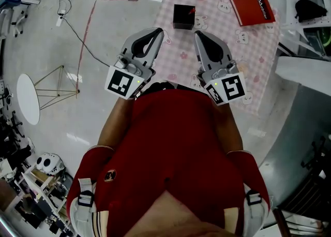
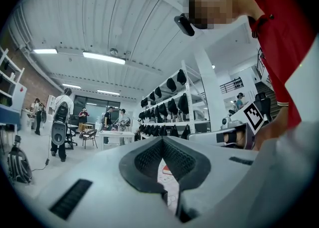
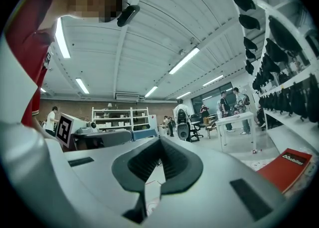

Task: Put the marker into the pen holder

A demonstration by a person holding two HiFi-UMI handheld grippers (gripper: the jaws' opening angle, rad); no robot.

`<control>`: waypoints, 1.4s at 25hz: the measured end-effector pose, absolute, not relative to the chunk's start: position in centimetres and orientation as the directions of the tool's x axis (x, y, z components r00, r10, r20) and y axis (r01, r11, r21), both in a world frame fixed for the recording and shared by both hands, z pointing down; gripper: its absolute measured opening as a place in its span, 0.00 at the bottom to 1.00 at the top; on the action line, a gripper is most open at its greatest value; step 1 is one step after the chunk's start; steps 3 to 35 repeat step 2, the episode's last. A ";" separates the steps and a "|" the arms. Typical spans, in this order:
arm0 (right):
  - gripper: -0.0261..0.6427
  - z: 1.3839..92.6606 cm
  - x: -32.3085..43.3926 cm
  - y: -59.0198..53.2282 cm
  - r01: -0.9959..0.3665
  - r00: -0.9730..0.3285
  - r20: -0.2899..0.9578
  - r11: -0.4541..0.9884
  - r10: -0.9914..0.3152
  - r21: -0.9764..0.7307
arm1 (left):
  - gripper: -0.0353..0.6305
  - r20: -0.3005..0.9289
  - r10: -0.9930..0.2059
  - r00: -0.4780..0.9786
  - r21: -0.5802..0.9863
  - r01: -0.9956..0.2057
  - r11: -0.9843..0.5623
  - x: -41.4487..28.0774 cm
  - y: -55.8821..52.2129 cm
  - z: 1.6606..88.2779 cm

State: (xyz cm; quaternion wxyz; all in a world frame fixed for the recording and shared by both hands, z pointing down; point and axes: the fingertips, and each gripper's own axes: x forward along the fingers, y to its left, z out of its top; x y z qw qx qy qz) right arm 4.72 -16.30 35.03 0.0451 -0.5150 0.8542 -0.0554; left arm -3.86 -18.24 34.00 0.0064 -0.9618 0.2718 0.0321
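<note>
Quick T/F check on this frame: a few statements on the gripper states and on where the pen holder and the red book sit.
1. The left gripper and the right gripper are both shut with nothing between their jaws. True.
2. The right gripper holds a marker. False: it is empty.
3. The pen holder stands on the pink checked cloth. True.
4. In the head view, the red book lies to the left of the pen holder. False: it lies to its right.
</note>
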 end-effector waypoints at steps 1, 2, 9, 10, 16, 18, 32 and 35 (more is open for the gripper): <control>0.04 35.1 4.8 -16.3 -0.875 -0.465 -0.020 0.463 -0.885 -0.141 | 0.06 -0.064 -0.522 0.851 0.005 -0.523 -0.852 -3.8 -18.2 34.0; 0.04 35.1 4.9 -16.2 -0.875 -0.465 -0.020 0.463 -0.885 -0.140 | 0.06 -0.064 -0.522 0.851 0.004 -0.522 -0.853 -3.7 -18.2 34.0; 0.04 35.1 4.9 -16.2 -0.875 -0.465 -0.020 0.463 -0.885 -0.140 | 0.06 -0.064 -0.522 0.851 0.004 -0.522 -0.853 -3.7 -18.2 34.0; 0.04 35.1 4.9 -16.2 -0.875 -0.465 -0.020 0.463 -0.885 -0.140 | 0.06 -0.064 -0.522 0.851 0.004 -0.522 -0.853 -3.7 -18.2 34.0; 0.04 35.1 4.9 -16.2 -0.875 -0.465 -0.020 0.463 -0.885 -0.140 | 0.06 -0.064 -0.522 0.851 0.004 -0.522 -0.853 -3.7 -18.2 34.0; 0.04 35.1 4.9 -16.2 -0.875 -0.465 -0.020 0.463 -0.885 -0.140 | 0.06 -0.064 -0.522 0.851 0.004 -0.522 -0.853 -3.7 -18.2 34.0; 0.04 35.1 4.9 -16.2 -0.875 -0.465 -0.020 0.463 -0.885 -0.140 | 0.06 -0.064 -0.522 0.851 0.004 -0.522 -0.853 -3.7 -18.2 34.0; 0.04 35.1 4.9 -16.2 -0.875 -0.465 -0.020 0.463 -0.885 -0.140 | 0.06 -0.064 -0.522 0.851 0.004 -0.522 -0.853 -3.7 -18.2 34.0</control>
